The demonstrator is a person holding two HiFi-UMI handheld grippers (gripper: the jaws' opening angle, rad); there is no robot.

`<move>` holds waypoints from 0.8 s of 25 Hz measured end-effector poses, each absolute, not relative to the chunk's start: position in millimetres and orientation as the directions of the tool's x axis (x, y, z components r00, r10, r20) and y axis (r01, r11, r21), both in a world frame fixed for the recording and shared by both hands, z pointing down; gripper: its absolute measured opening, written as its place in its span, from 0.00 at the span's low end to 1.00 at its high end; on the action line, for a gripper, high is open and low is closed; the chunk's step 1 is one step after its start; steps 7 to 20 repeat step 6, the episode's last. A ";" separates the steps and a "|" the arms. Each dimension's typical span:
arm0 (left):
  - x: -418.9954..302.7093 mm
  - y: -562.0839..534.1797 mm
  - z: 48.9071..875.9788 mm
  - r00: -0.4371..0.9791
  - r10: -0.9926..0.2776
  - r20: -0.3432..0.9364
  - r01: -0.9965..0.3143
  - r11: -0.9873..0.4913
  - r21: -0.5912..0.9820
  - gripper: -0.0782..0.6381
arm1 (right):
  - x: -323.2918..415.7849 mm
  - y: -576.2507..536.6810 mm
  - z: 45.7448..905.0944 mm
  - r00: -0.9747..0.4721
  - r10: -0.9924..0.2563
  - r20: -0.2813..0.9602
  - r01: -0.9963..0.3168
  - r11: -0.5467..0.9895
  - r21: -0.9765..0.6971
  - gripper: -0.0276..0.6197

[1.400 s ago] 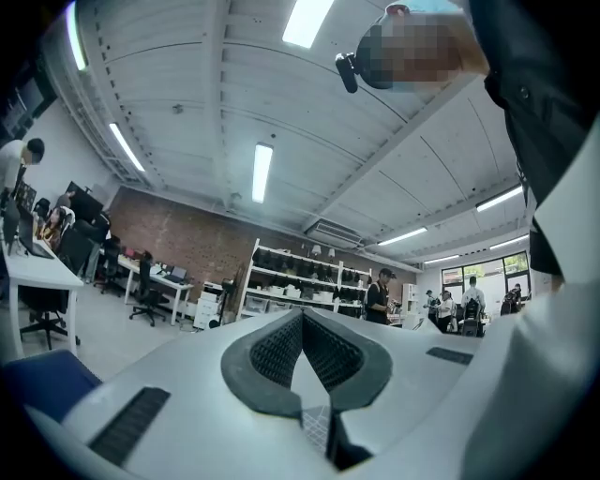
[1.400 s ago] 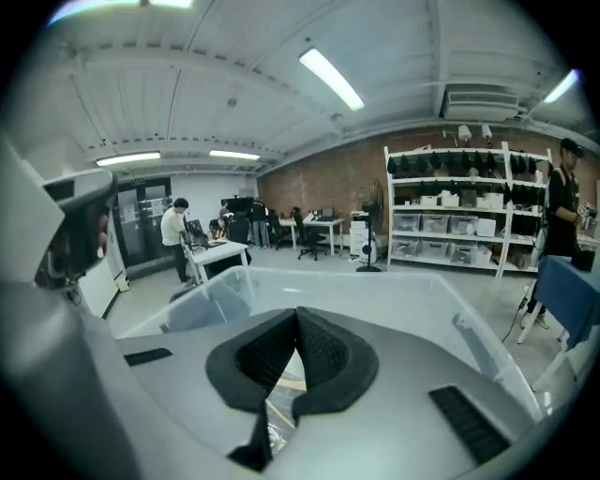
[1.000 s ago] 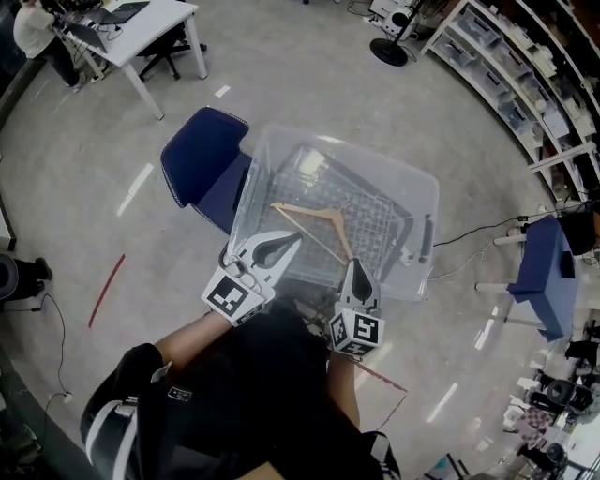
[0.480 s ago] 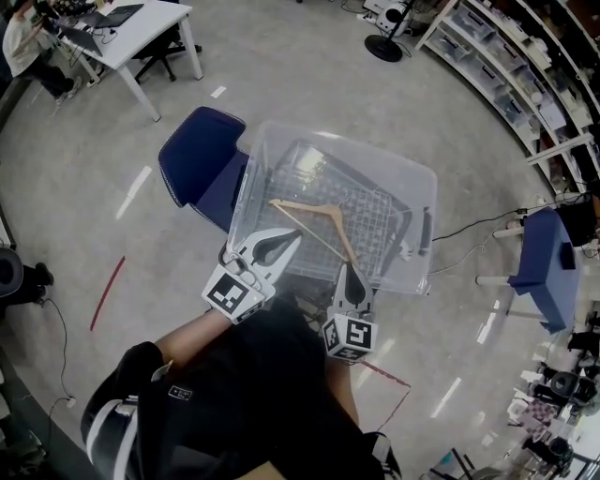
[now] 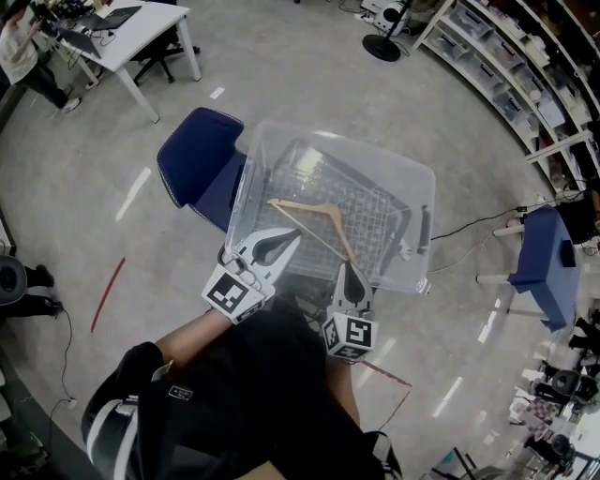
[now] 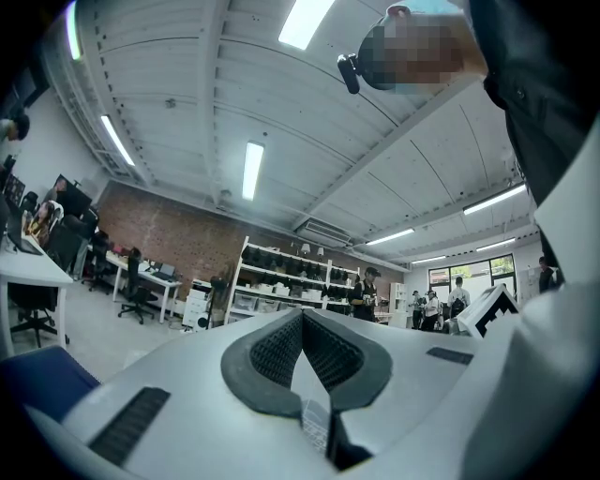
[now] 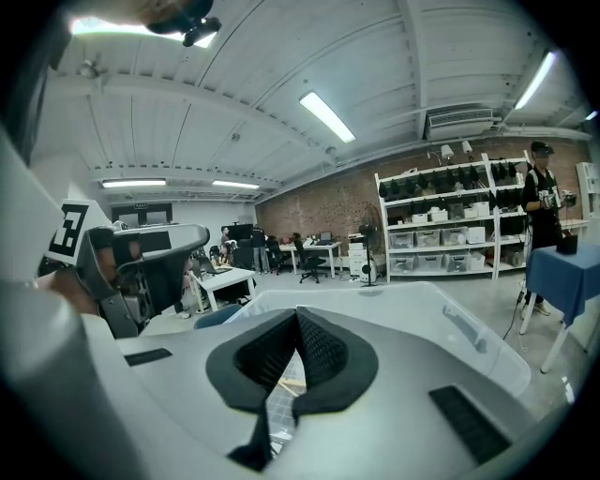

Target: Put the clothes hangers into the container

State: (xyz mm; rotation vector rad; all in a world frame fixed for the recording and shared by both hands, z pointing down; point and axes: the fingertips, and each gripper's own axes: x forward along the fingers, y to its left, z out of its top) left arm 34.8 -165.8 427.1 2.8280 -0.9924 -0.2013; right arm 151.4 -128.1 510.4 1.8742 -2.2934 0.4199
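Observation:
A wooden hanger (image 5: pixel 314 223) lies on a wire grid inside the clear plastic container (image 5: pixel 412 187). My left gripper (image 5: pixel 294 240) hovers over the container's near left rim, shut, with nothing between its pads (image 6: pixel 272 352). At the near rim my right gripper (image 5: pixel 349 267) is also shut and empty, and its tip is just above the hanger's near end. In the right gripper view the pads (image 7: pixel 323 352) meet, and the container's far rim (image 7: pixel 422 305) shows beyond them. The grid shows through the gap under the left gripper (image 6: pixel 302 315).
A blue chair (image 5: pixel 199 157) stands against the container's left side. A white table (image 5: pixel 141 28) is at the far left, shelves (image 5: pixel 525 66) along the right, and a blue stand (image 5: pixel 544 272) with a cable at the right. A red floor line (image 5: pixel 108 291) runs at the left.
The right gripper has shifted slightly left and back toward me. The left gripper and the hanger have stayed where they were.

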 end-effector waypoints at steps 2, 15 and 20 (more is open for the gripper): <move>34.6 -164.8 425.5 0.774 -0.628 -0.081 -0.609 -0.774 0.173 0.14 | 151.0 -126.5 509.8 -0.210 -0.933 0.292 -0.976 0.181 -0.122 0.06; 36.6 -164.5 423.3 0.775 -0.627 -0.082 -0.609 -0.775 0.170 0.14 | 151.5 -125.8 508.4 -0.216 -0.931 0.295 -0.975 0.188 -0.120 0.06; 36.6 -164.5 423.3 0.775 -0.627 -0.082 -0.609 -0.775 0.170 0.14 | 151.5 -125.8 508.4 -0.216 -0.931 0.295 -0.975 0.188 -0.120 0.06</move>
